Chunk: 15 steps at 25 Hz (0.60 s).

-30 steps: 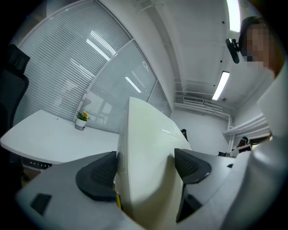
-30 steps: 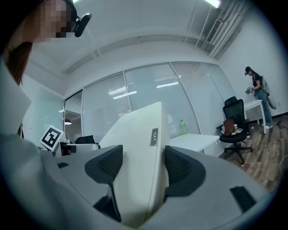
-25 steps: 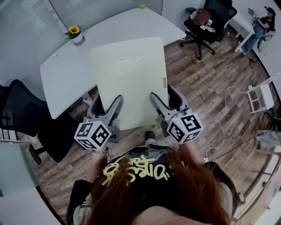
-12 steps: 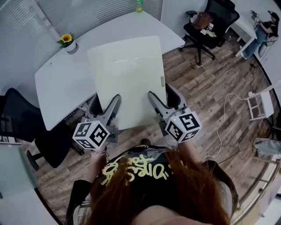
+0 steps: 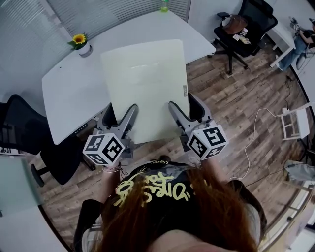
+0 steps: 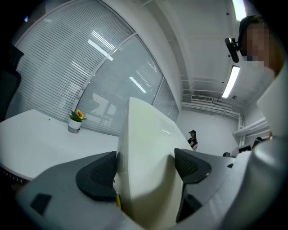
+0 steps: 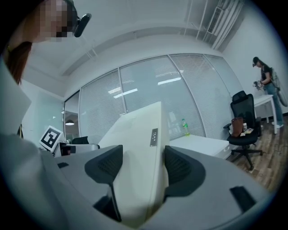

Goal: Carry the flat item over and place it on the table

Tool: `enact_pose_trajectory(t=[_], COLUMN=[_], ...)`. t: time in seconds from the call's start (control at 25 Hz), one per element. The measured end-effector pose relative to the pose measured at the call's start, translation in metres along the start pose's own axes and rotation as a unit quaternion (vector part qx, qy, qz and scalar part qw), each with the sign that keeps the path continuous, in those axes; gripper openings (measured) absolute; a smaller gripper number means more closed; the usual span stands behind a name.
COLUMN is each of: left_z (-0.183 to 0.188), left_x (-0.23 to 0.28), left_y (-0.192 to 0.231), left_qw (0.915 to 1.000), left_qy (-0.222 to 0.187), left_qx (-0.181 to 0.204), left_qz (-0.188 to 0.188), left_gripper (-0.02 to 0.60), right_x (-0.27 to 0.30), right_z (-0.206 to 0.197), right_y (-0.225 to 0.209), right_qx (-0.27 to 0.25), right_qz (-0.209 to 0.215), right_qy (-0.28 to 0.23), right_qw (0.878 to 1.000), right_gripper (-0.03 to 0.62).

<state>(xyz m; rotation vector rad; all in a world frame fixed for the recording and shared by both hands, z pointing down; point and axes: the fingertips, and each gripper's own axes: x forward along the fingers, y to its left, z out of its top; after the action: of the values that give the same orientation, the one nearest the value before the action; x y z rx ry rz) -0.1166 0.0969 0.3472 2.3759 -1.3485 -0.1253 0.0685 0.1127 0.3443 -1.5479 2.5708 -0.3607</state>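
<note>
- Wood-floored office, head view: a white curved tabletop (image 5: 69, 93) is lying just ahead. It is carrying only a flower pot (image 5: 84, 47) and a green bottle (image 5: 164, 6), both near its far edges.
- The person is holding a pale flat panel (image 5: 145, 83) roughly level, reaching out over the tabletop's near edge. The left gripper (image 5: 119, 113) and right gripper (image 5: 183, 106) are clamping its near end.
- A black chair (image 5: 22, 128) is crowding the left side, and a cable (image 5: 251, 142) is trailing across the floor at right.
- Left gripper view: the jaws are pinching the panel, pads pressing both faces.
- Right gripper view: the jaws are closed on the panel's other side, beside a small label (image 7: 154, 137).
- Lowering both sides evenly onto the open middle looks wisest. That means staying clear of pot and bottle and loosening only once the panel is resting.
</note>
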Motion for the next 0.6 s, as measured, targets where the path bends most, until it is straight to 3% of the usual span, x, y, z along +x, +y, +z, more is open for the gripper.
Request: enact_pose_trajectory(t=[0.6], left_z=[0.013], left_x=[0.008], left_y=[0.002], left_qw=[1.0000], left_qy=[-0.003], left_qx=[0.007], left_qz=[-0.003], left_gripper=[0.402], right_x=[0.010], right_z=[0.010], right_y=[-0.002], right_qx=[0.001], right_qz=[-0.001], right_qy=[-0.006], right_qw=[1.000], right_gripper=[0.295])
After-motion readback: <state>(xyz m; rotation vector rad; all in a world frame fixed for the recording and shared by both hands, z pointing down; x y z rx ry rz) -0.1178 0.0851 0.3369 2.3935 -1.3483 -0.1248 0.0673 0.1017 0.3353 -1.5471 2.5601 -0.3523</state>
